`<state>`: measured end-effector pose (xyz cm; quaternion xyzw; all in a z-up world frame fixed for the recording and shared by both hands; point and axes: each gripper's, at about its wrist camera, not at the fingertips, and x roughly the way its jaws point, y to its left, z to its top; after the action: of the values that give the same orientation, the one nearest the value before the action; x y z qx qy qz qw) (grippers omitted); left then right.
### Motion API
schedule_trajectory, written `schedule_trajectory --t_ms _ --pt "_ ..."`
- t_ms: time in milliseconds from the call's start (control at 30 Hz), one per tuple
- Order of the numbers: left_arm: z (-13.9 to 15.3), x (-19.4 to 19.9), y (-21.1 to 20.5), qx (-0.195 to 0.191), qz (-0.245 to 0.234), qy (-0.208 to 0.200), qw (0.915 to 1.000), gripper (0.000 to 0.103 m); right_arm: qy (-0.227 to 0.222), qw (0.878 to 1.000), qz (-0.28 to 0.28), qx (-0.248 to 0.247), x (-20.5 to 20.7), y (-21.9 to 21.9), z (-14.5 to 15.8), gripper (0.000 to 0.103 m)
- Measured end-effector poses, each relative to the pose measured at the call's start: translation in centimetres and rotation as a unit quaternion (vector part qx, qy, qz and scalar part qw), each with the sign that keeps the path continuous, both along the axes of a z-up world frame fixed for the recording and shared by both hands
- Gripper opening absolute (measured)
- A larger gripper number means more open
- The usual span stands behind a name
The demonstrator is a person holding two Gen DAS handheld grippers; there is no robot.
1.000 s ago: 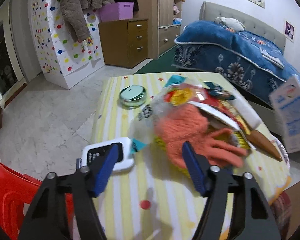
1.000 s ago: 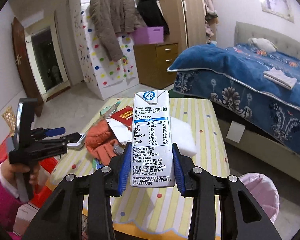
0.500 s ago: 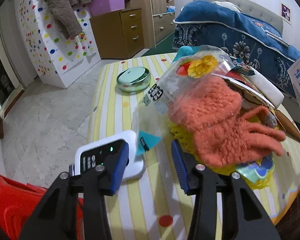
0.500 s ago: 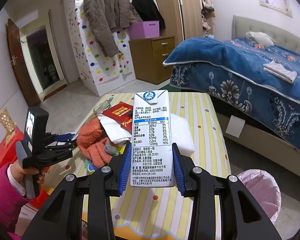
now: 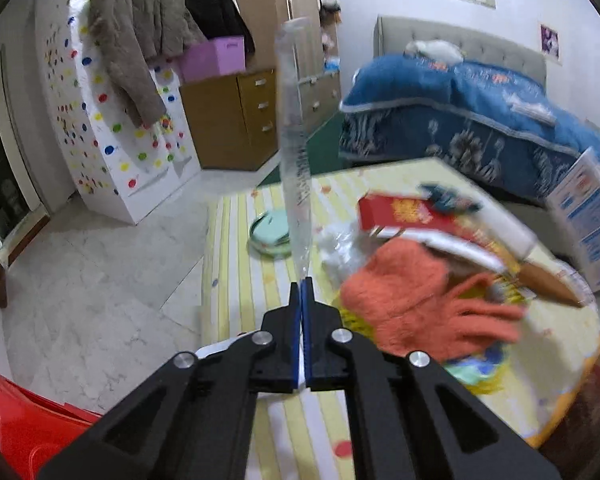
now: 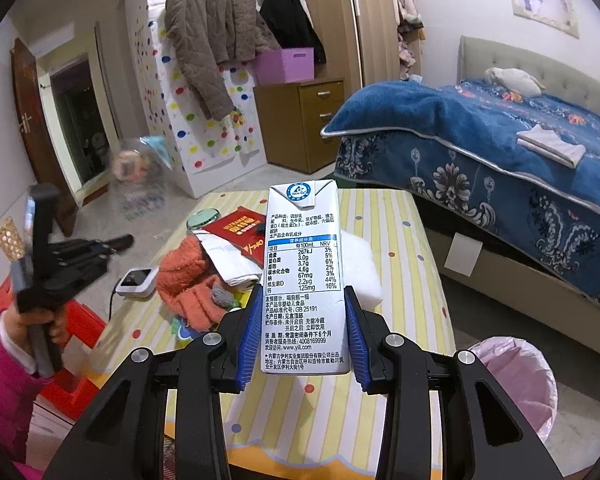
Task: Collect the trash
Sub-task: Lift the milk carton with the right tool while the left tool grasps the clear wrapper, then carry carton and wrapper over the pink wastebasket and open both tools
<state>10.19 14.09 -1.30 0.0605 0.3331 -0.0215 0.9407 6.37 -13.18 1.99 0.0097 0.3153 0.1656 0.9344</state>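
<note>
— What's your left gripper (image 5: 303,280) got?
— It's clamped on a clear plastic wrapper (image 5: 296,152), above the striped tabletop's (image 6: 384,216) left edge.
— And your right gripper (image 6: 302,322)?
— Grasping the milk carton (image 6: 304,276) over the near edge; the pink-lined bin (image 6: 516,384) stands right, the bed (image 6: 500,136) beyond.

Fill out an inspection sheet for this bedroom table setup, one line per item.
Surface: table under a yellow striped cloth with coloured dots.
Job's things: milk carton held upright; clear plastic wrapper lifted off the table; bin with pink liner on the floor.
Clutter: orange glove, red booklet, round green tin, white device, white foam block.
Grippers: left gripper shut on the wrapper's edge; right gripper shut on the carton.
Cables: thin dark lead at the white device.
Surroundings: bed with blue quilt, coats, wooden drawers, red stool.
</note>
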Motion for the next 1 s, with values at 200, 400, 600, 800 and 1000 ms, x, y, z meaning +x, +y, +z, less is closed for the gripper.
schedule_trajectory --t_ms 200,400,600,800,1000 --pt "3.4 -4.8 -4.4 -0.027 -0.049 -0.022 0.9982 0.0 -0.004 1.0 -0.016 0.014 -1.7 -1.7 0.0 0.039" --pt "2.8 -7.1 -11.1 -0.046 -0.106 -0.015 0.9932 0.0 0.002 0.998 -0.052 0.024 -3.9 -5.2 -0.6 0.039" --pt "1.1 -7.6 -17.6 -0.052 -0.172 0.012 0.9836 0.0 0.012 0.993 -0.115 0.03 -6.2 -10.6 -1.8 0.039" --pt "-0.5 -7.4 -24.1 -0.052 -0.24 0.043 0.9684 0.0 0.024 0.982 -0.186 0.036 -8.4 -16.3 -3.5 0.039" --pt "-2.7 -6.6 -30.2 -0.043 -0.293 0.076 0.952 0.0 0.04 0.969 -0.241 0.044 -9.4 -20.9 -5.3 0.039"
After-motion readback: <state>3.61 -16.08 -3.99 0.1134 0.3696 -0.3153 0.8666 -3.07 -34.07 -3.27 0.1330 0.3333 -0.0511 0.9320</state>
